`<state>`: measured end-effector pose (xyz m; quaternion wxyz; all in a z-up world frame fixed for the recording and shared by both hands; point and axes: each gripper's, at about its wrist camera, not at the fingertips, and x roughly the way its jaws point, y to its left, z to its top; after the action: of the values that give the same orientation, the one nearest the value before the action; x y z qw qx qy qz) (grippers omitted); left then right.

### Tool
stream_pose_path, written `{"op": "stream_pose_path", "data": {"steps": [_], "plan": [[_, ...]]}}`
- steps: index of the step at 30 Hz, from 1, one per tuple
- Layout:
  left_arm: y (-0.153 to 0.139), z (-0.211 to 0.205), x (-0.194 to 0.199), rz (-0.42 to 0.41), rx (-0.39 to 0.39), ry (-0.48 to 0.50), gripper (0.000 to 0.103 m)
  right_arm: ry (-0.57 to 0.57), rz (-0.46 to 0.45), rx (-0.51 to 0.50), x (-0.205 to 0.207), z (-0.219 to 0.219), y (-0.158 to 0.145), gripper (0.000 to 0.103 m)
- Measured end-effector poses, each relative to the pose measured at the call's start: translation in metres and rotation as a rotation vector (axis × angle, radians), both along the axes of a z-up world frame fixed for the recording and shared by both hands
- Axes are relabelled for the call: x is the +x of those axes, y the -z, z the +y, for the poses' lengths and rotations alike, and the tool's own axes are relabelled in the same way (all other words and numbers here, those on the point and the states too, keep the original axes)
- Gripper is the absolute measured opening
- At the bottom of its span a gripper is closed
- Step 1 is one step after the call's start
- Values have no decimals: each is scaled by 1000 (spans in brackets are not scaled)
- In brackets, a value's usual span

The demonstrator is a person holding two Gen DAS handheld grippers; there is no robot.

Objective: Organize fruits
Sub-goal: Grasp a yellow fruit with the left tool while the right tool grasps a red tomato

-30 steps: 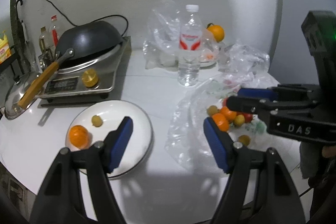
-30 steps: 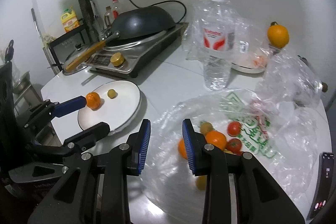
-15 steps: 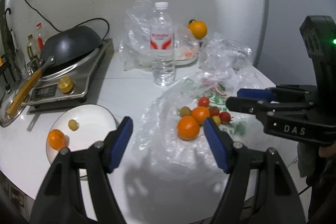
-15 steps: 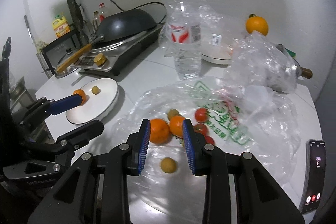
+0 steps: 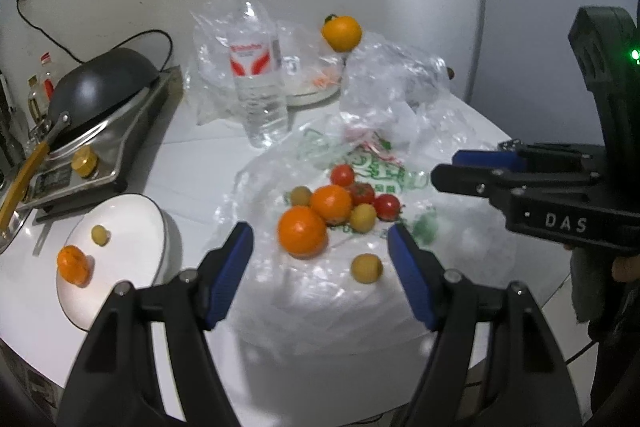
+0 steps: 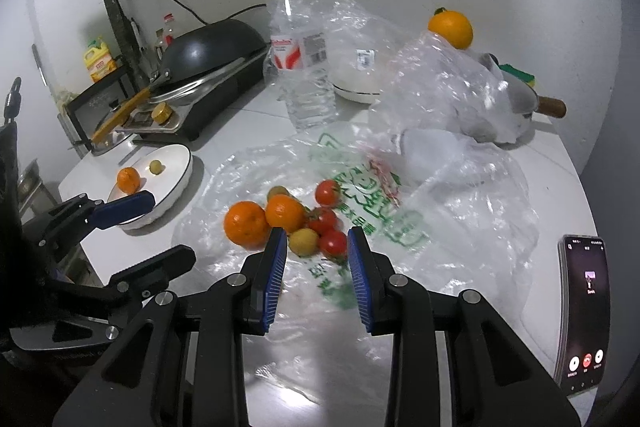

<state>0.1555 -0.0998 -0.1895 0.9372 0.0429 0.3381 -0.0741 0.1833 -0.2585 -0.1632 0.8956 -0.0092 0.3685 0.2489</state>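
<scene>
Both tongs are wide open and hold nothing, the left gripper (image 5: 320, 247) above the fruits (image 5: 332, 211) that sit in a heap on the bag (image 5: 360, 299), the right gripper (image 6: 316, 247) near them too, and the plate (image 5: 132, 227) has two fruits.

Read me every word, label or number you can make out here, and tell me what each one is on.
"DAS": white letters on the right gripper body.
Water bottle label: red and white, print too blurred.
Plastic bag: green print, unreadable.
Phone screen: text too small.
Yellow bottle label: unreadable.
</scene>
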Motion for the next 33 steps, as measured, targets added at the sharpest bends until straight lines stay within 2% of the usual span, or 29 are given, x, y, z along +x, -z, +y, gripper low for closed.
{"op": "stream_pose_path", "data": {"steps": [17,22,29,33], "plan": [[29,-32,17,60,51,59,70,-16,33,-7,11,-18,25,33],[37,-33,23,91,61,70,55,-25,50,-5,18,-17,32,33],[49,-35,30,130,54,84,48,-57,64,-7,25,-9,36,33],[54,-37,34,151,51,95,40,-68,73,-10,31,-5,39,33]]}}
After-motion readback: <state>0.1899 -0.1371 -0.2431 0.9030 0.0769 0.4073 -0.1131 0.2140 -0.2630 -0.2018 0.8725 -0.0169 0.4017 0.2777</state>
